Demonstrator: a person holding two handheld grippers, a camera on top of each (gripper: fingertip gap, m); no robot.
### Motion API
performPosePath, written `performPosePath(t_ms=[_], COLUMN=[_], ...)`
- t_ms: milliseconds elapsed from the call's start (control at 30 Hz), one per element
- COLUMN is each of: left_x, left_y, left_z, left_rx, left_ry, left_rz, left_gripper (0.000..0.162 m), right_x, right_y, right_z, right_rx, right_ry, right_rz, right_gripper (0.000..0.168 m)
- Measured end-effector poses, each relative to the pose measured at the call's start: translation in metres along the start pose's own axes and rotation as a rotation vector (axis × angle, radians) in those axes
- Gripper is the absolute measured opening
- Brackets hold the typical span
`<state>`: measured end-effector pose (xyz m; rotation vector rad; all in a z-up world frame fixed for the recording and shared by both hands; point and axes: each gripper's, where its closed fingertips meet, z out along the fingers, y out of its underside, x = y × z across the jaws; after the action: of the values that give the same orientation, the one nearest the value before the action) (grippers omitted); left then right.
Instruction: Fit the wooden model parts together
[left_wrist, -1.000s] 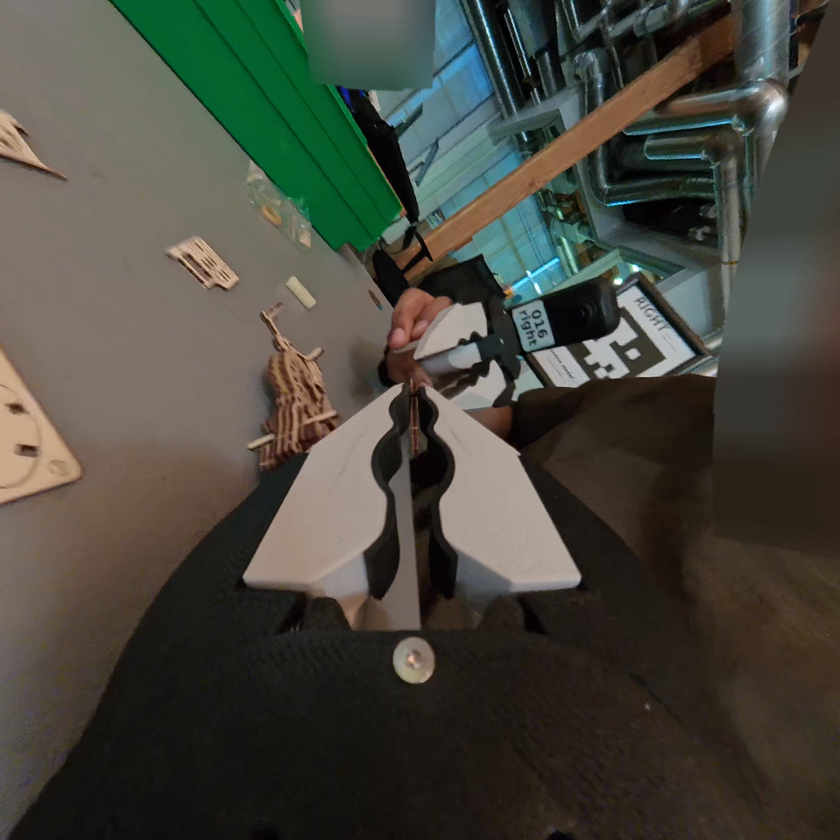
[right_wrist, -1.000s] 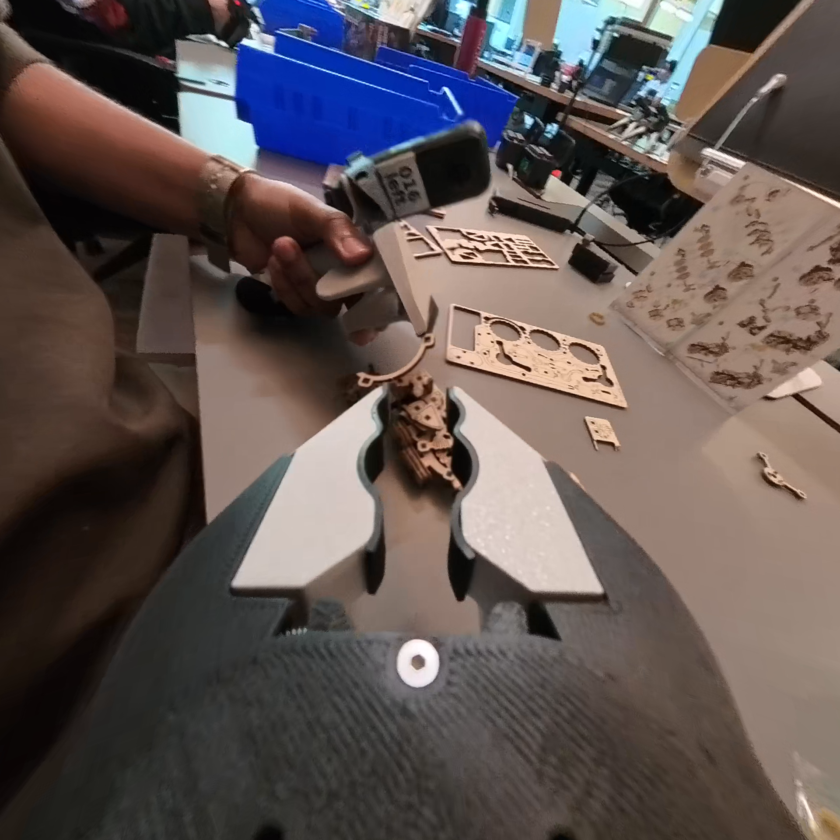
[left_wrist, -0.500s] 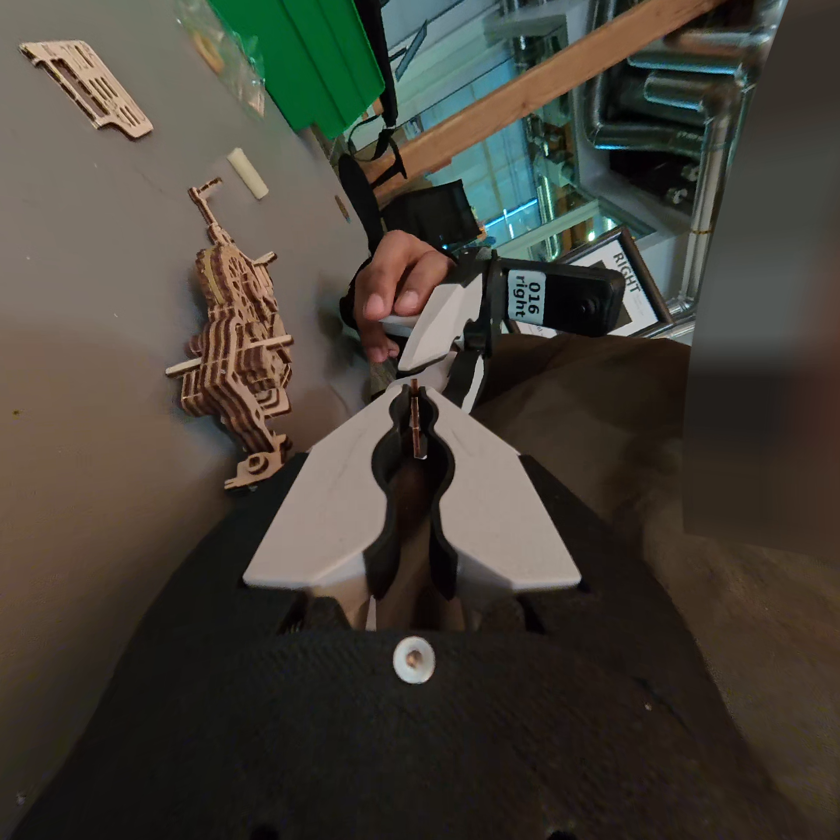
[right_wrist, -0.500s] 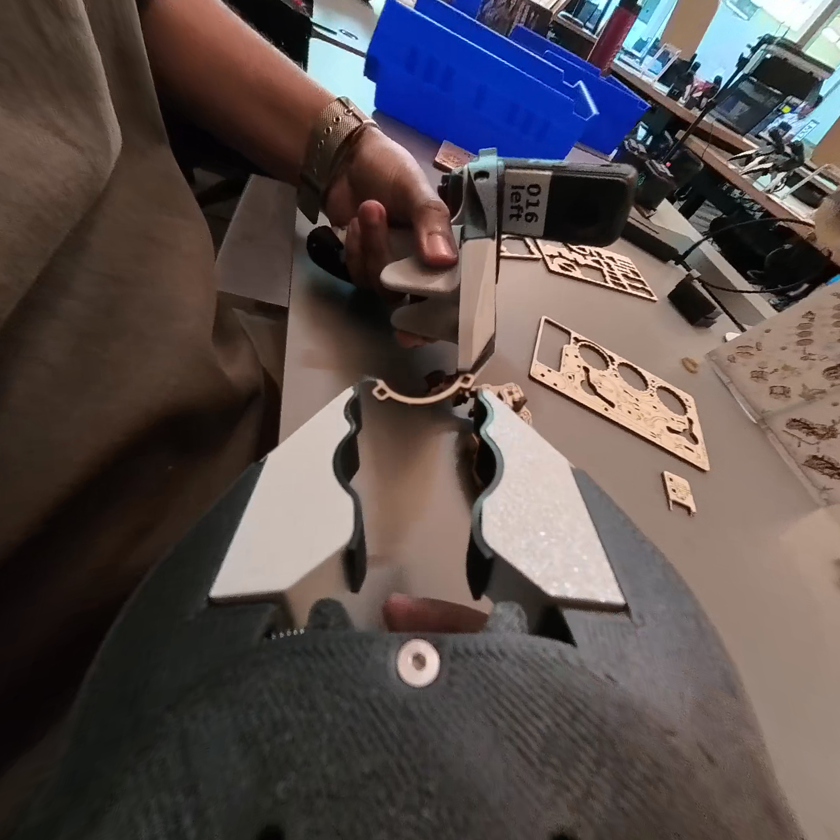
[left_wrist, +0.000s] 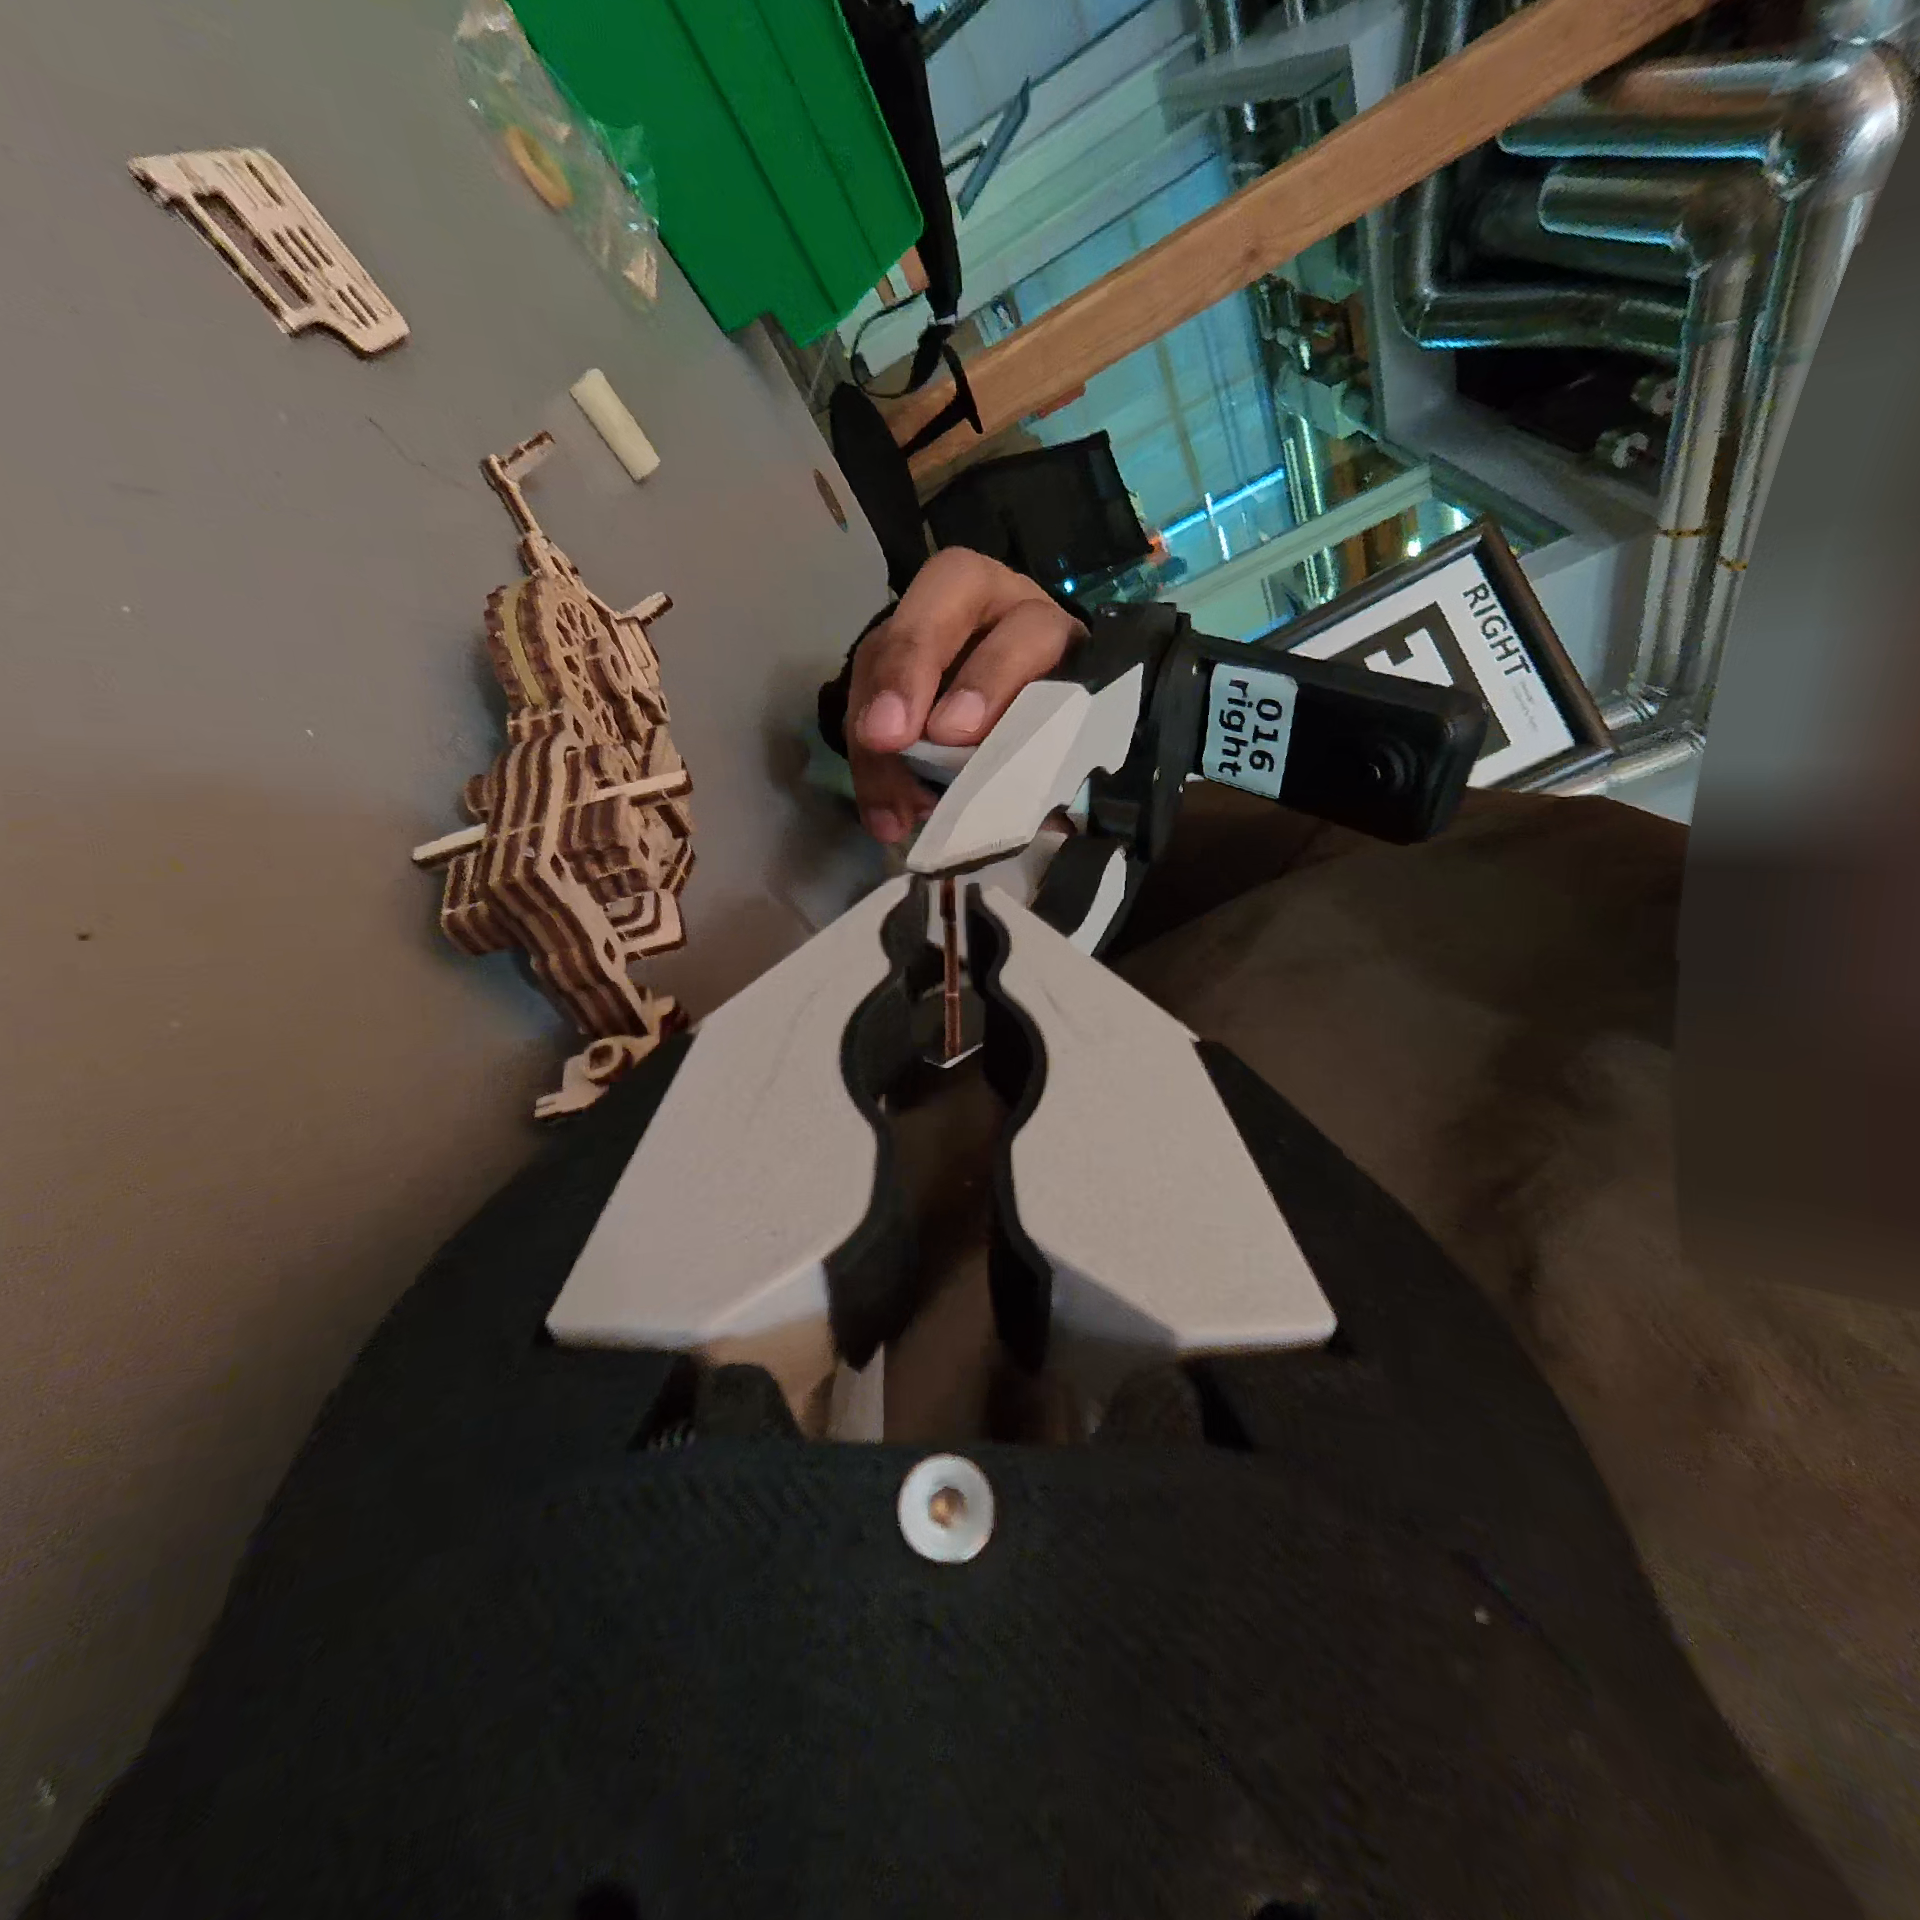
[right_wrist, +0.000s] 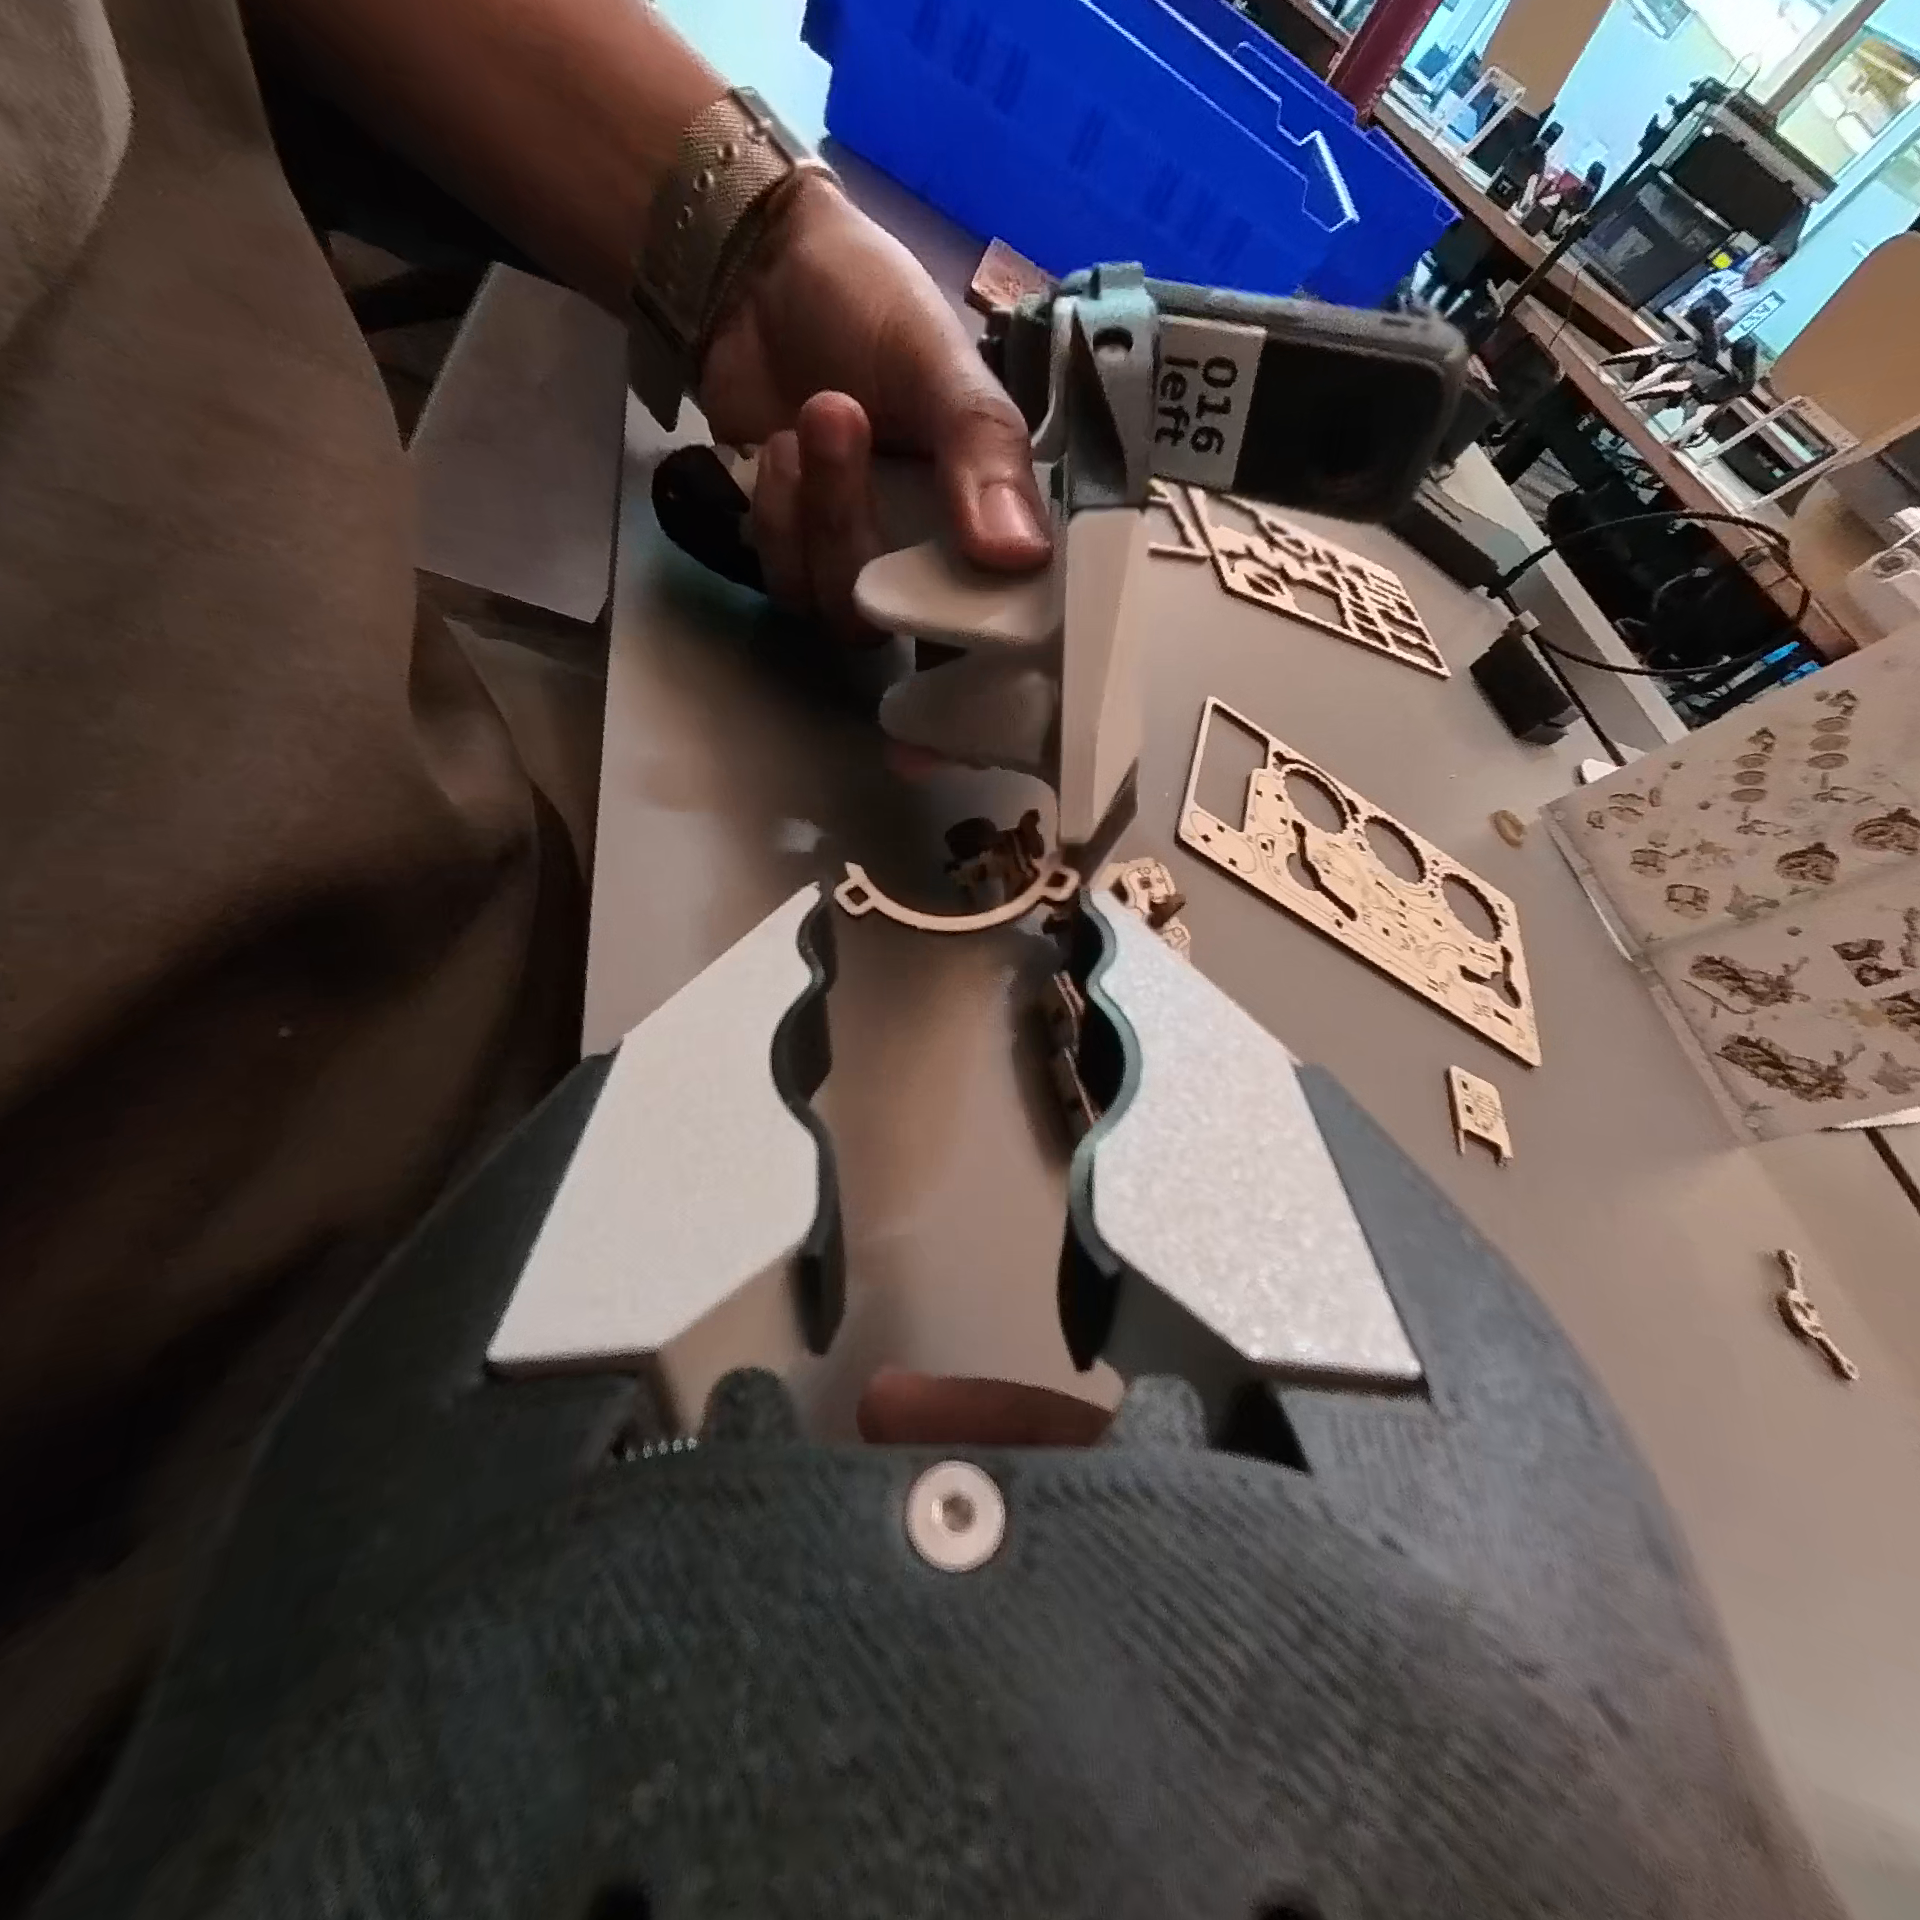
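Note:
My left gripper (left_wrist: 948, 914) is shut on a thin curved wooden part (left_wrist: 949, 977), seen edge-on between its tips. In the right wrist view the left gripper (right_wrist: 1086, 852) holds that arc (right_wrist: 940, 920) by its right end, above the table. My right gripper (right_wrist: 951, 925) is open, and the arc spans the gap at its fingertips. It also shows in the left wrist view (left_wrist: 1023, 862), right at my left tips. The layered wooden model (left_wrist: 582, 790) lies on the grey table; in the right wrist view the model (right_wrist: 1148, 894) is mostly hidden behind the right finger.
Two punched wooden sheets (right_wrist: 1361, 904) (right_wrist: 1320, 592) and an instruction sheet (right_wrist: 1766, 914) lie to the right, with small loose wooden pieces (right_wrist: 1481, 1112) (right_wrist: 1813, 1314). Blue bins (right_wrist: 1091, 135) stand behind. A slotted wooden plate (left_wrist: 281, 249), a white peg (left_wrist: 615, 424) and a green bin (left_wrist: 748, 135) are near the model. My left and right fingertips are right by each other.
My right gripper has left the model, opened wider and come up to the arc, which now sits at its fingertips. My left gripper has turned and moved closer with the arc.

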<state>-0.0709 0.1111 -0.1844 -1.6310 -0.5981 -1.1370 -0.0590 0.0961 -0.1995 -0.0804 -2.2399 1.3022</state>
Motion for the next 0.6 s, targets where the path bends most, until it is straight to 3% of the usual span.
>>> performPosePath(t_ms=[167,267,367,500,600], left_x=[0.004,0.012,0.017,0.017,0.015], left_y=[-0.014,-0.026,-0.031,-0.03,-0.025], left_z=[-0.007,-0.015,-0.018,-0.015,-0.011], left_rx=[0.082,0.157,0.188,0.178,0.148], left_ry=[0.011,0.047,0.061,0.055,0.037], left_rz=[0.029,0.055,0.077,0.097,0.117], left_gripper=[0.026,0.026,0.024,0.022,0.021], right_x=[0.019,0.054,0.086,0.095,0.088], right_y=[0.001,0.013,0.047,0.075,0.079], right_z=[-0.009,-0.026,-0.046,-0.058,-0.051], right_rx=[0.021,0.02,-0.044,-0.089,-0.122], right_ry=[0.056,0.166,0.257,0.214,0.148], right_rz=[0.057,0.182,0.328,0.551,0.564], right_gripper=[0.044,0.044,0.044,0.044,0.045])
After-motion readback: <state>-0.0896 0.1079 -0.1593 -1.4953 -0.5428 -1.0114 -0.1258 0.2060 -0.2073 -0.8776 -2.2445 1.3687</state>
